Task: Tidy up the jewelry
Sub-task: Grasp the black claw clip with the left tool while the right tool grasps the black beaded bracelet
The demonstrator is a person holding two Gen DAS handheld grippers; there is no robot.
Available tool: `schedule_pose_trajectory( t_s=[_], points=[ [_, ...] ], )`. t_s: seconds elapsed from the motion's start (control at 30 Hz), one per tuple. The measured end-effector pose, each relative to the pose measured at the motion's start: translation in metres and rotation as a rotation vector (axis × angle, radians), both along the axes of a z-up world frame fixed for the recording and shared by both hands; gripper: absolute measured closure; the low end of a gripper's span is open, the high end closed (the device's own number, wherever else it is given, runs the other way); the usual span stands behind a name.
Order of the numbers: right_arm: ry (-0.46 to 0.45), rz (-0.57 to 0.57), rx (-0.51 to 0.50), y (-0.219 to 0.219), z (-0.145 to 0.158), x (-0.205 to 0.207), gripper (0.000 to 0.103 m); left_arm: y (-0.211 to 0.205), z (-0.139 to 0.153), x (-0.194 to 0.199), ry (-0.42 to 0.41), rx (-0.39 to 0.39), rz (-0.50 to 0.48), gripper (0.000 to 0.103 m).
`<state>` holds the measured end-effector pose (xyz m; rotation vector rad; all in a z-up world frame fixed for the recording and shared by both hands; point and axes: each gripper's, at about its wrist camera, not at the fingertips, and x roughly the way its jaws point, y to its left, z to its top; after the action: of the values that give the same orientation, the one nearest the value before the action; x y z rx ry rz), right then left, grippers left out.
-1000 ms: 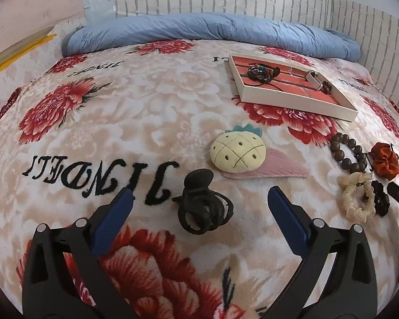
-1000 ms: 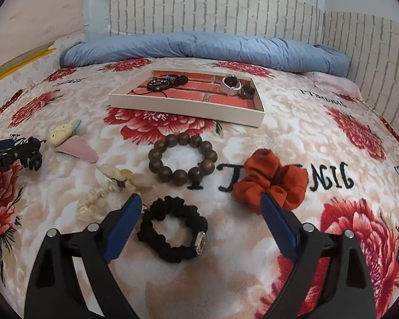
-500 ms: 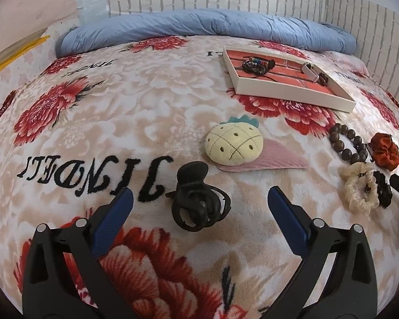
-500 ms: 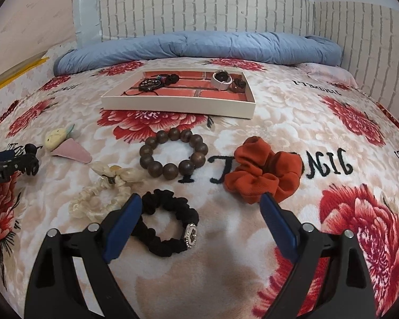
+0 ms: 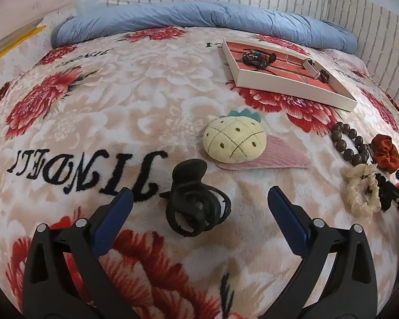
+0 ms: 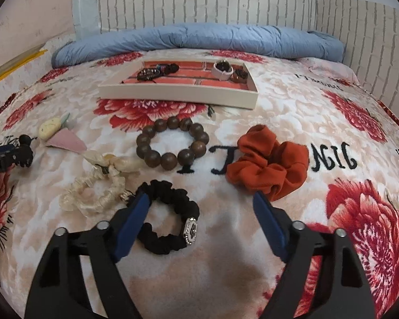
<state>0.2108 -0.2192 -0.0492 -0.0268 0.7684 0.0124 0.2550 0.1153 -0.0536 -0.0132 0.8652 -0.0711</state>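
Jewelry lies scattered on the floral blanket (image 5: 98, 122). From the left wrist view, the left gripper (image 5: 199, 199) has fingers spread wide around a black claw clip (image 5: 196, 207), pineapple clip (image 5: 234, 141) beyond.

From the right wrist view, the right gripper (image 6: 200, 202) is spread over a black scrunchie (image 6: 170, 218) (left finger overlapping its edge); the tray (image 6: 178, 95) sits farther back.

I see a black plastic claw hair clip (image 5: 196, 207) lying on its side on the floral blanket, jaws closed. Just beyond it rests a plush pineapple clip on a pink felt base (image 5: 235, 143). A brown wooden bead bracelet (image 6: 171, 143) lies flat, with a rust-orange fabric scrunchie (image 6: 268, 163) to its right, a cream satin scrunchie (image 6: 98, 186) to its left, and a black scrunchie with a silver charm (image 6: 170, 218) nearest me. The white tray with a red brick-pattern floor (image 6: 178, 97) holds a few bracelets.
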Motion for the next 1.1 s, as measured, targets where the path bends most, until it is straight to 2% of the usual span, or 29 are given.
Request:
schedule_pose_trajectory(
  t_s=[0.17,0.37,0.5,0.63,0.8,0.9,0.97,1.1],
  points=[
    [0.012,0.0,0.001,0.0,-0.003,0.001,0.033,-0.001,-0.004,0.005,0.016,-0.01,-0.01,0.005],
    [0.058,-0.001,0.017,-0.002,-0.012,0.008,0.046,-0.001,-0.01,0.01,0.043,-0.014,-0.014,0.006],
    [0.07,0.001,0.015,-0.001,-0.014,0.01,0.051,0.0,-0.015,0.013,0.066,-0.026,-0.017,0.018],
    [0.074,0.009,0.018,-0.002,-0.015,0.01,0.059,-0.001,-0.017,0.013,0.069,-0.016,-0.013,0.023],
    [0.075,0.025,0.044,-0.003,-0.014,0.011,0.079,0.002,-0.017,0.013,0.07,-0.019,0.005,0.035],
    [0.076,0.029,0.069,-0.005,-0.014,0.011,0.086,0.004,-0.017,0.012,0.068,-0.026,0.011,0.042],
    [0.068,0.028,0.082,-0.007,-0.012,0.01,0.089,0.005,-0.017,0.011,0.065,-0.024,0.017,0.047],
    [0.048,0.04,0.092,-0.007,-0.007,0.008,0.091,0.008,-0.016,0.009,0.054,-0.031,0.022,0.048]
  ],
)
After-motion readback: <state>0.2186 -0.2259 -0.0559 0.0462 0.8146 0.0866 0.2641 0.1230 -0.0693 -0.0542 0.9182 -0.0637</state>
